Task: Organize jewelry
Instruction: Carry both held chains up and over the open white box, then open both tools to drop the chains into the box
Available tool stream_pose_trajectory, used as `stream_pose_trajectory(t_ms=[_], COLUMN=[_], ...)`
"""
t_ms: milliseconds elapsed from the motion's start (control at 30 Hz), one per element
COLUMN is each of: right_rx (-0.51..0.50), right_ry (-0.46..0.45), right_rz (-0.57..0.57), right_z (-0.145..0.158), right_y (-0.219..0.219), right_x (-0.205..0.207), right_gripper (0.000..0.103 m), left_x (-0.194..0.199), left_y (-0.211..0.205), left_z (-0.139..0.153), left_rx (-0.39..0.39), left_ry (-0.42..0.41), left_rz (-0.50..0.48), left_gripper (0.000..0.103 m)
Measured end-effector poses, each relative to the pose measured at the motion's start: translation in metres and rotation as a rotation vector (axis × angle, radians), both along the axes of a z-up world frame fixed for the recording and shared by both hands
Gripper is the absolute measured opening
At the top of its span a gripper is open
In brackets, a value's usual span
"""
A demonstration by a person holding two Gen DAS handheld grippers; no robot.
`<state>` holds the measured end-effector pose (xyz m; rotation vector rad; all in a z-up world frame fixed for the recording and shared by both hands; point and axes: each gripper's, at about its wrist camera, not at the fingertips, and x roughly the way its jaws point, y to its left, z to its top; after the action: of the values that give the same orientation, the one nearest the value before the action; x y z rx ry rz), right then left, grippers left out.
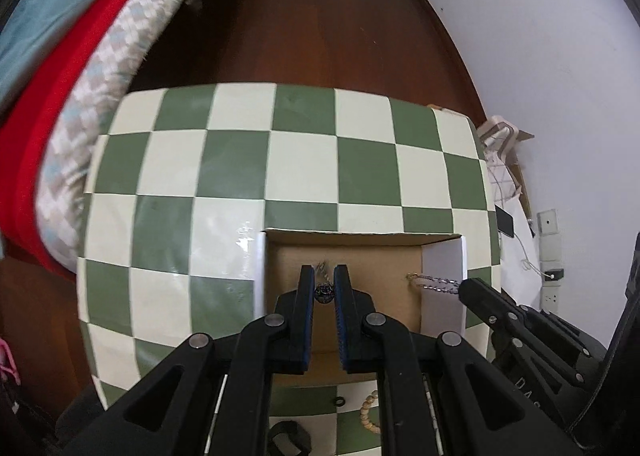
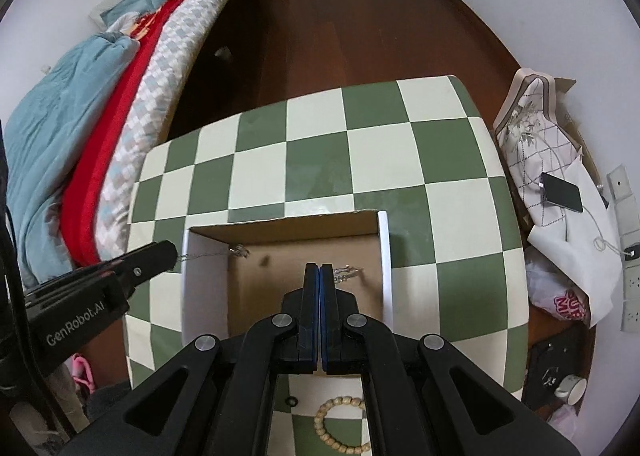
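Jewelry chains hang into an open cardboard box (image 1: 280, 256) that sits at the near edge of the green-and-cream checkered tabletop (image 1: 240, 160). The left gripper (image 1: 324, 288) has its jaws slightly parted around a dark bead (image 1: 323, 292) on a thin chain (image 1: 325, 274), though I cannot tell whether they pinch it. The right gripper (image 2: 319, 280) is clenched on a twisted chain (image 2: 347, 271) near the box's right wall, and a beaded bracelet (image 2: 340, 426) and small dark ring (image 2: 291, 401) lie by the tabletop's near edge.

Checkered green-and-cream table (image 2: 320, 160); bed (image 2: 80, 128) off its left edge; phone (image 2: 562, 192) on fabric (image 2: 532, 136) beyond right edge.
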<state>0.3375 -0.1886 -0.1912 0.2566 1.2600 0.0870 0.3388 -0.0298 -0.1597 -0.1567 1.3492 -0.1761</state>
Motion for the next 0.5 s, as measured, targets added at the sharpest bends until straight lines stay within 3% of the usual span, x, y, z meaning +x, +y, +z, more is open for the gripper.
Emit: stream_pose_trajectory(t_ms=[133,167,200,233,267,300,400,500], right_rx=[0.002,-0.016,-0.041,-0.068,-0.097,-0.118,-0.207,-0.250], right_ry=[0.054,0.067,0.074,0.075,0.070,0.067,0.060,0.070], right_rz=[0.020,0.024,0.024,0.024,0.027,0.027,0.026,0.031], right_z=[-0.008,-0.011,-0.012,-0.011,-0.011,-0.010,-0.008,-0.012], right_y=[0.000,0.000,0.000,0.000,0.001,0.001,0.003,0.005], right_x=[0.008,0.009,0.008,0.007,0.004,0.003,-0.005,-0.016], right_gripper=[0.002,0.008,0.019,0.046,0.075,0.083,0.085,0.097], left_x=[0.005,0.004,0.004,0.003,0.002,0.002,-0.005,-0.018], left_y=[0.001,0.000,0.001,0.002,0.004,0.007,0.017,0.025], left_z=[0.000,0.004,0.006,0.010,0.013,0.014,0.017,0.014], left_rx=[-0.006,0.025,0.058,0.094,0.121,0.144,0.235,0.292], left_ry=[0.017,-0.008,-0.025,-0.055,-0.079,-0.097,-0.146,-0.178], left_rz=[0.007,-0.004,-0.005,-0.001,0.005,0.012,0.037,0.057], left_gripper=[0.011,0.015,0.028,0.041,0.077,0.103,0.103,0.103])
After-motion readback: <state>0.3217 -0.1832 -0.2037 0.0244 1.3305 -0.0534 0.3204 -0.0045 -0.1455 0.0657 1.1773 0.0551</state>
